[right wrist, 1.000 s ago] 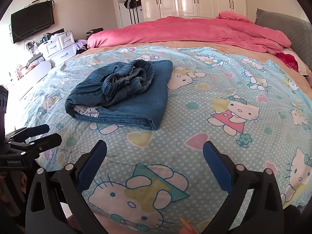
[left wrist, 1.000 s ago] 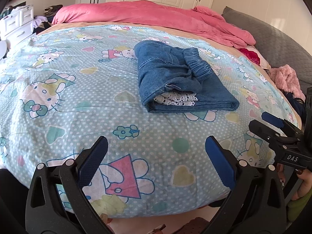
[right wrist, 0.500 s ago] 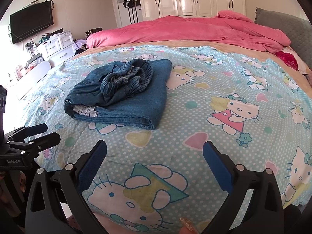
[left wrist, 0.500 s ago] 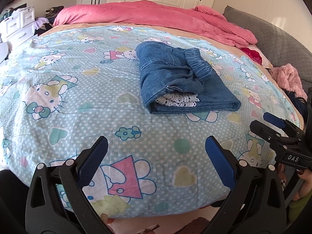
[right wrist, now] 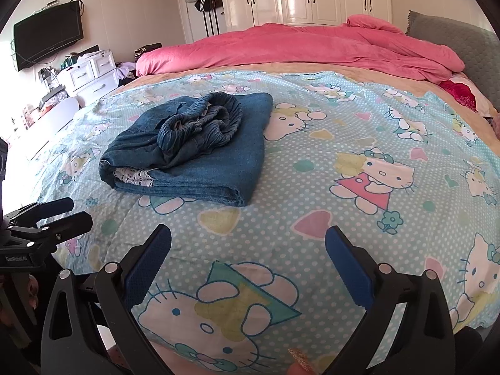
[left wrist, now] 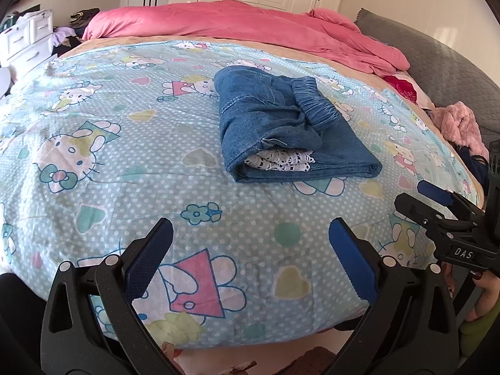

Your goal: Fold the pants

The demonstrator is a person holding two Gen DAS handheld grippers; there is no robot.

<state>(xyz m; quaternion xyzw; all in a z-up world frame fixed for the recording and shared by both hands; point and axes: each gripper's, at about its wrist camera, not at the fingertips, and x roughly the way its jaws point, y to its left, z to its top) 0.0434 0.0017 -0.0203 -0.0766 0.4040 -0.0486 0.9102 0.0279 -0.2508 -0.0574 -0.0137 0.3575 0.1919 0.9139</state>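
Blue denim pants [left wrist: 287, 128] lie folded in a compact bundle on the Hello Kitty bedsheet [left wrist: 93, 143], white lace trim showing at the near end. They also show in the right wrist view [right wrist: 193, 150]. My left gripper [left wrist: 250, 250] is open and empty, held back near the bed's front edge, well short of the pants. My right gripper [right wrist: 248, 256] is open and empty, also near the front edge, to the right of the pants. Each gripper shows in the other's view: the right one [left wrist: 437, 209], the left one [right wrist: 53, 215].
A pink duvet [right wrist: 297, 47] is heaped along the far side of the bed. A grey headboard cushion [left wrist: 437, 62] and pink fluffy item [left wrist: 459, 125] lie at the right. White drawers [right wrist: 90, 75] and a wall TV [right wrist: 47, 34] stand at the left.
Both grippers have drifted slightly; the pants look a little closer in both views. The pants have not moved and both grippers stay open.
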